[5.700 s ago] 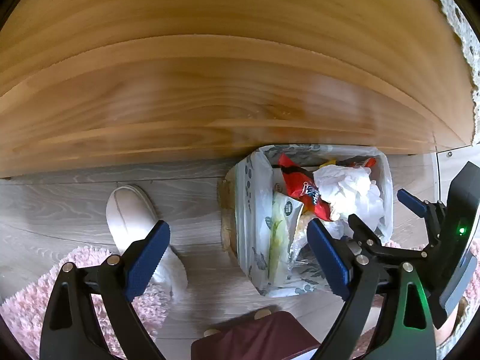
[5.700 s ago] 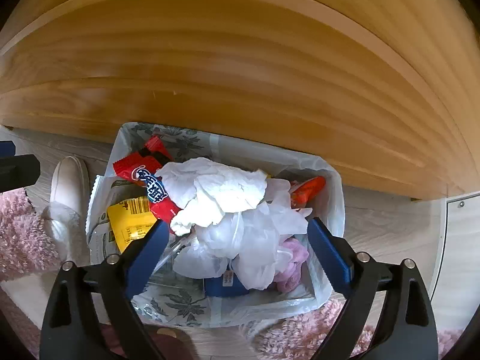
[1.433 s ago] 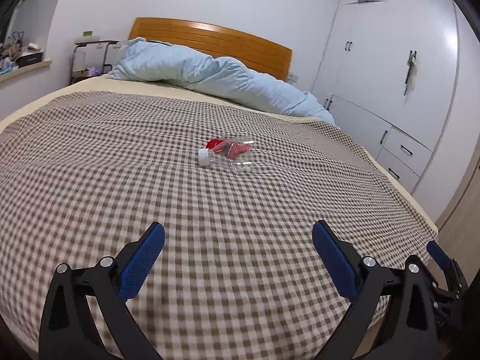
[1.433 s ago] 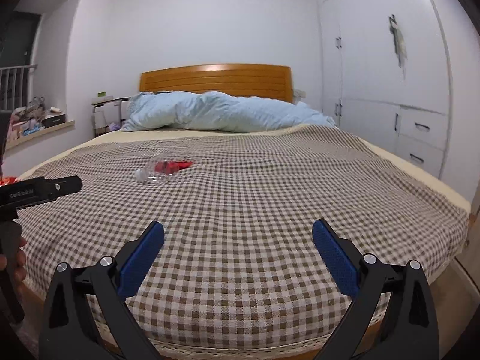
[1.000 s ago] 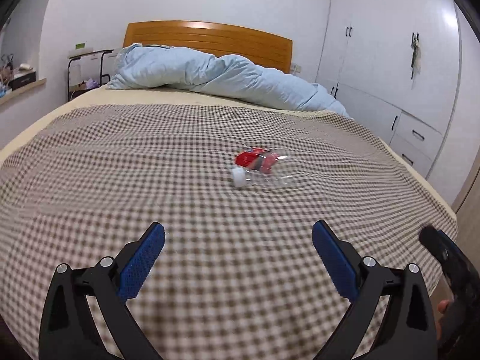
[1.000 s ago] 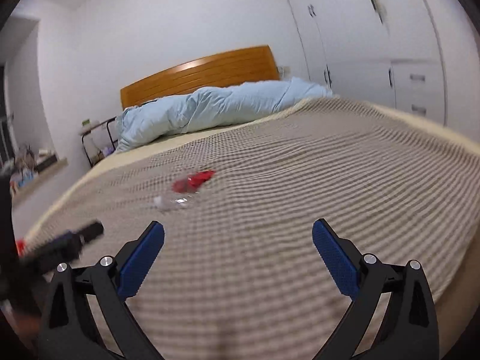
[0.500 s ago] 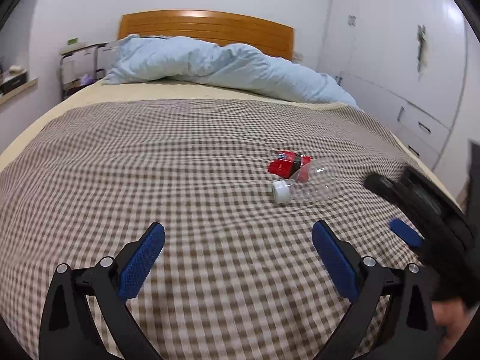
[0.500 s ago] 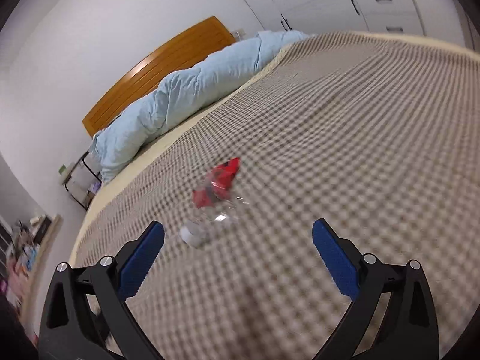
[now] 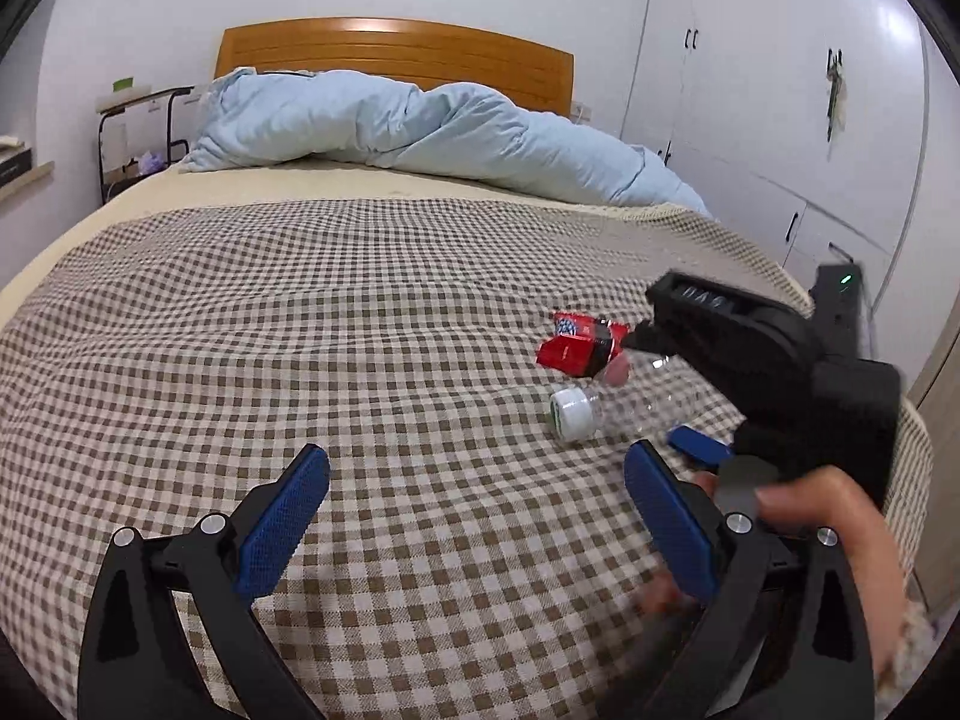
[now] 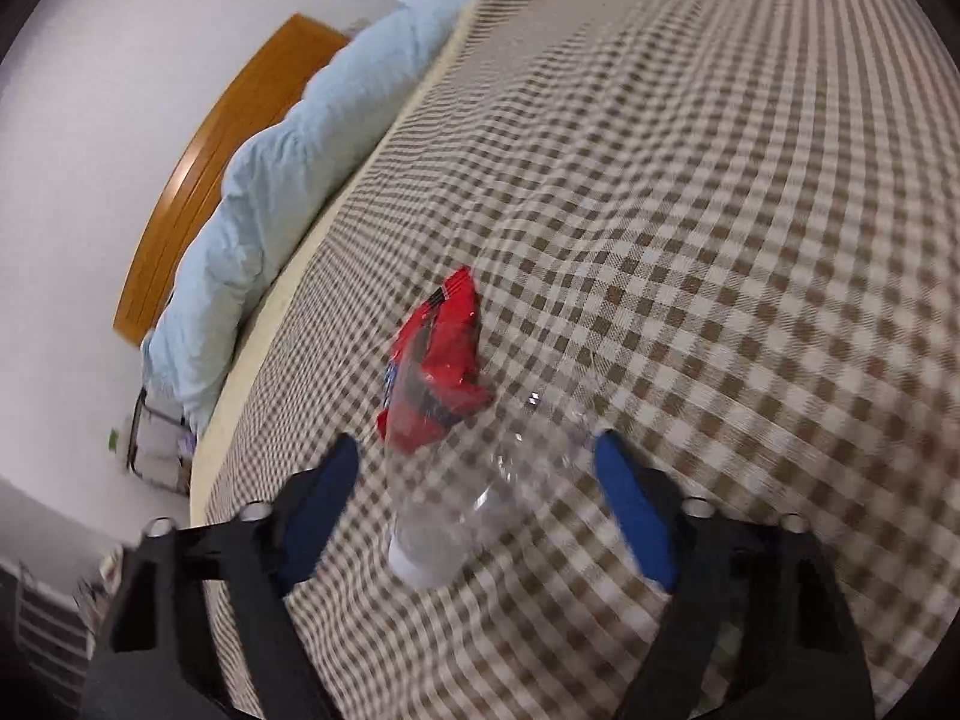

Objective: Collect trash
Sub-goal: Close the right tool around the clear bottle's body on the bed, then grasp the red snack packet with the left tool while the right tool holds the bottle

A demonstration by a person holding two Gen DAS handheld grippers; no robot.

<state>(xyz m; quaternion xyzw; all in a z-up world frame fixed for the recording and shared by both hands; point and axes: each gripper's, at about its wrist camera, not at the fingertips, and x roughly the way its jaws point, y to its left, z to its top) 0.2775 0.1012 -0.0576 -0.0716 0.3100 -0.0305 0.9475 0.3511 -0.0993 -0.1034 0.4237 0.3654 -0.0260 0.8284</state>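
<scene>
a clear, crumpled plastic bottle (image 10: 480, 498) with a white cap lies on the checked bedspread (image 10: 720, 240), red wrapper (image 10: 438, 372) touching at 12 o'clock, between the right gripper's (image 10: 474, 498) closing, not-yet-touching jaws; left gripper (image 9: 474, 516) wide, empty.

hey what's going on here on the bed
A person is picking trash off a checked bedspread using a hand-held claw in each hand. The right claw is closing around a clear plastic bottle lying on its side; the bottle sits between the pads, which have not yet pressed on it. A red wrapper lies just beyond the bottle. The left claw hovers open and empty over the bedspread nearby.
</scene>
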